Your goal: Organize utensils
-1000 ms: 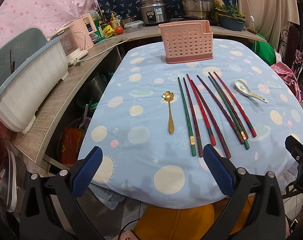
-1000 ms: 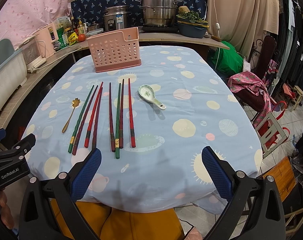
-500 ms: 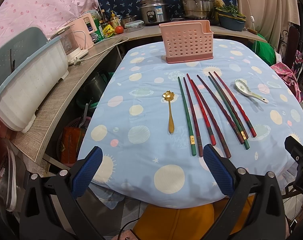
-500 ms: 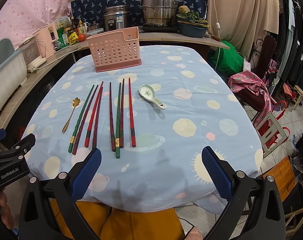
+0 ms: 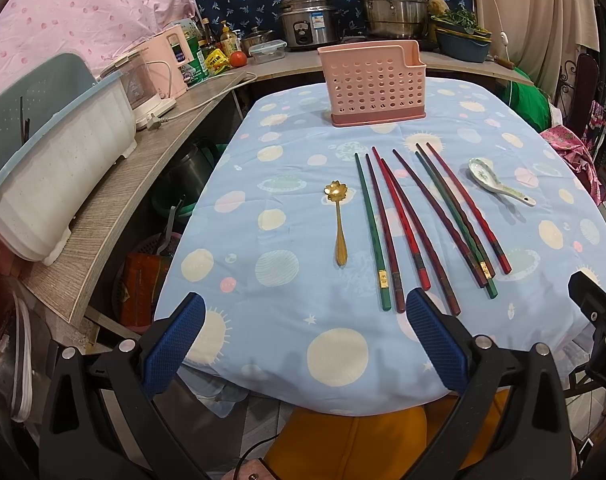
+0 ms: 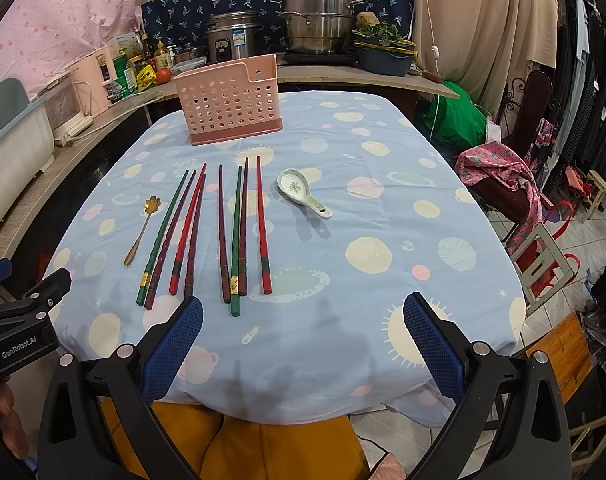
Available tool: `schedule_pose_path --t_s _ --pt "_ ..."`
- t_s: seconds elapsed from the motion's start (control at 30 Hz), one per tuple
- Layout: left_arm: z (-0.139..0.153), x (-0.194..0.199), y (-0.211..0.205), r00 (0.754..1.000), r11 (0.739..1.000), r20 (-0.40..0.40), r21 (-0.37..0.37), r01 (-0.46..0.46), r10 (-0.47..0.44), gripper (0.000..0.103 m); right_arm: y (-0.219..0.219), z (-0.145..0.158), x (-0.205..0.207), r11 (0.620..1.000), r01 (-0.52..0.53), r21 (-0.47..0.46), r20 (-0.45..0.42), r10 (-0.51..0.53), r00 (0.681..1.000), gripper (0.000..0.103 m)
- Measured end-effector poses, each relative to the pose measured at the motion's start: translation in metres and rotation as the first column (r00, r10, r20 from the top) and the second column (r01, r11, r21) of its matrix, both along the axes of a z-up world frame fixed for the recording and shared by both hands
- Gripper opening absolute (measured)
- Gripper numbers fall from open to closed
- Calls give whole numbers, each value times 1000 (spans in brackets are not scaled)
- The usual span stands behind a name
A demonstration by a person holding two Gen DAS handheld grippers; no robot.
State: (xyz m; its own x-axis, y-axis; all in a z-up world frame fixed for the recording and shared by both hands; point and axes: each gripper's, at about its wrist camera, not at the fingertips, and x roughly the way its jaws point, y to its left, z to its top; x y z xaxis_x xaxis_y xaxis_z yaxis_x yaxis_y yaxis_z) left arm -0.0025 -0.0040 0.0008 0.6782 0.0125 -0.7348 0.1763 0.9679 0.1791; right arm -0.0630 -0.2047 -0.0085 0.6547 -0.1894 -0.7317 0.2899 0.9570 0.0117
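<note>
Jaws of both the left gripper (image 5: pixel 305 338) and right gripper (image 6: pixel 303 338) stand apart, empty; chopsticks (image 6: pixel 223 236) lie parallel, pointing toward the basket (image 6: pixel 229 106) at 12 o'clock, presumably awaiting sorting.

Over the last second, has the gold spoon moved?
No. The gold spoon lies left of the chopsticks, same gap, same spot on the tablecloth.

Both grippers, left gripper (image 5: pixel 303 334) and right gripper (image 6: pixel 303 334), are showing black frames, blue bumpy pads (image 6: pixel 174 346), silver screws; below them, maybe orange trousers (image 6: pixel 263 448).
</note>
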Motion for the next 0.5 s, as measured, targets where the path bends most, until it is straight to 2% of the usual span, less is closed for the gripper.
schedule_pose_path --t_s 0.5 --pt "1 1 0 1000 1000 -8 -7 -2 2 96 -2 0 -1 1000 0 2 0 0 1000 96"
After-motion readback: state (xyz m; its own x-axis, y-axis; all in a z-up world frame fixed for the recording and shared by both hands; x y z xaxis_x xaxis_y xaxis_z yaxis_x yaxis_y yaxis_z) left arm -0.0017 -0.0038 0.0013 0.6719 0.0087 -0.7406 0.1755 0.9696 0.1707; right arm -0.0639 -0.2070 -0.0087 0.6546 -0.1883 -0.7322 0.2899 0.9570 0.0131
